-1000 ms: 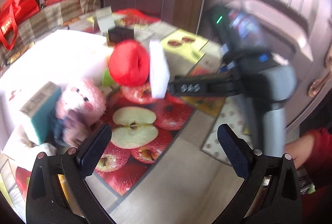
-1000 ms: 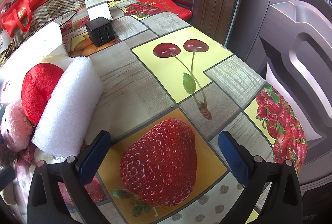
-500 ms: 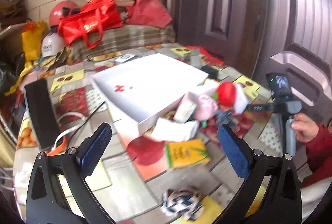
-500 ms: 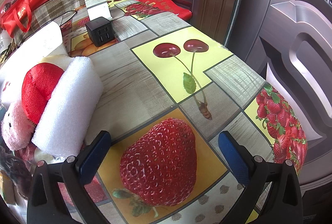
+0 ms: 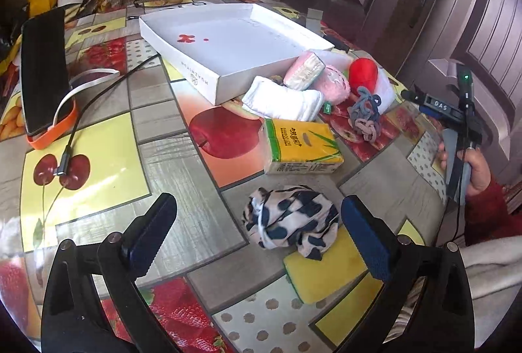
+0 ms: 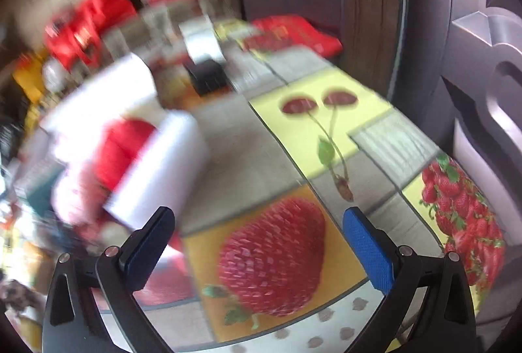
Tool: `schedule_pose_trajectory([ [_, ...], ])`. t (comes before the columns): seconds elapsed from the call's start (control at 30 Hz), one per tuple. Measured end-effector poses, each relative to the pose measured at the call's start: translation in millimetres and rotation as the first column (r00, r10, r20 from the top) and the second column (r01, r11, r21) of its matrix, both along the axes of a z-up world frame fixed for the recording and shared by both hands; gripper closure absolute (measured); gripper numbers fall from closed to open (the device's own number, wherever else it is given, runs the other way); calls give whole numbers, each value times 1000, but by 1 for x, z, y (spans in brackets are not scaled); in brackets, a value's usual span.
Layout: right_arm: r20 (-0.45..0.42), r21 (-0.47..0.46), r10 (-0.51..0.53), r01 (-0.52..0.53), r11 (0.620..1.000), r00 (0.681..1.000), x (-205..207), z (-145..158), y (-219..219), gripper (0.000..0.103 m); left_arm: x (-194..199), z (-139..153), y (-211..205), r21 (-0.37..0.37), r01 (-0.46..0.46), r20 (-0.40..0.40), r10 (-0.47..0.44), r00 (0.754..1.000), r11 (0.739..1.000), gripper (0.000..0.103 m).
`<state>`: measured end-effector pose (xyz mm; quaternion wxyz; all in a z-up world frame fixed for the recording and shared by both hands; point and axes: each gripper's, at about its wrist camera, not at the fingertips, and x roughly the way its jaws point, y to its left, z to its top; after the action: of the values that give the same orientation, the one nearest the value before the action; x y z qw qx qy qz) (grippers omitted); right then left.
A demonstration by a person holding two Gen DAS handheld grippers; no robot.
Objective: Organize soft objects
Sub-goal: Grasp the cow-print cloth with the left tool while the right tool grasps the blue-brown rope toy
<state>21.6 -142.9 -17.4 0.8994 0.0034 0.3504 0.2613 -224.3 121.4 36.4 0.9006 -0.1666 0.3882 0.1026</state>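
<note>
A: Since your left tool [image 5: 257, 230] has pulled back from the pile, you now see the whole surface [image 5: 182, 163]; its jaws stand wide and empty over the spotted cloth [image 5: 290, 222].

B: So what changed for the sorting?

A: You swapped a close look for an overview. The white box [image 5: 228, 46] is empty, and the soft things, red plush [image 5: 362, 75], pink plush [image 5: 332, 83] and folded white cloth [image 5: 282, 98], lie just beside it.

B: And the other side?

A: Your right tool [image 6: 257, 245], steady a moment ago, is now blurred in motion, wide, holding nothing. I'd judge nothing is sorted yet.
</note>
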Motion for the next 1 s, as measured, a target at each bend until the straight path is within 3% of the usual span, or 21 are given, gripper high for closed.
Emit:
schedule_pose_trajectory([
  [0.03, 71, 48, 44, -48, 998, 996, -11, 9, -4, 0, 5, -1, -2, 9, 12, -16, -12, 1000, 1000, 4],
  [0.1, 203, 54, 194, -209, 976, 960, -33, 22, 1, 0, 15, -7, -6, 15, 42, -51, -42, 998, 999, 10],
  [0.13, 210, 29, 270, -282, 959, 940, -39, 24, 8, 0, 20, -10, -8, 13, 56, -66, -55, 996, 998, 14],
  [0.2, 165, -24, 403, -405, 914, 900, -49, 24, 28, 0, 29, -17, -11, 7, 78, -102, -76, 992, 997, 36],
  [0.3, 132, -70, 535, -531, 845, 834, -68, 22, 58, 0, 37, -25, -12, 18, 99, -145, -96, 985, 995, 50],
  [0.4, 120, -160, 601, -582, 797, 790, -80, 17, 87, 8, 37, -25, -7, 2, 102, -142, -101, 985, 995, 56],
  [0.47, 77, -202, 625, -601, 773, 777, -78, 8, 104, 26, 36, -23, -3, -4, 95, -138, -95, 986, 995, 56],
  [0.6, -29, -245, 649, -635, 733, 760, -72, -15, 123, 33, 35, -26, 6, -50, 80, -127, -86, 988, 996, 56],
  [0.67, -69, -245, 666, -659, 711, 743, -72, -21, 126, 72, 33, -24, 10, -65, 70, -105, -77, 992, 995, 63],
  [0.83, 23, -185, 679, -665, 724, 734, -79, -1, 102, 77, 13, -6, 23, -105, 29, 38, -25, 999, 994, 65],
  [0.93, 72, -136, 669, -657, 741, 739, -81, 12, 89, 77, -1, 10, 33, -204, 54, 204, -11, 979, 978, 65],
  [1.0, 104, -87, 659, -653, 752, 745, -79, 19, 79, 77, -5, 21, 37, -223, 47, 270, 16, 963, 974, 65],
])
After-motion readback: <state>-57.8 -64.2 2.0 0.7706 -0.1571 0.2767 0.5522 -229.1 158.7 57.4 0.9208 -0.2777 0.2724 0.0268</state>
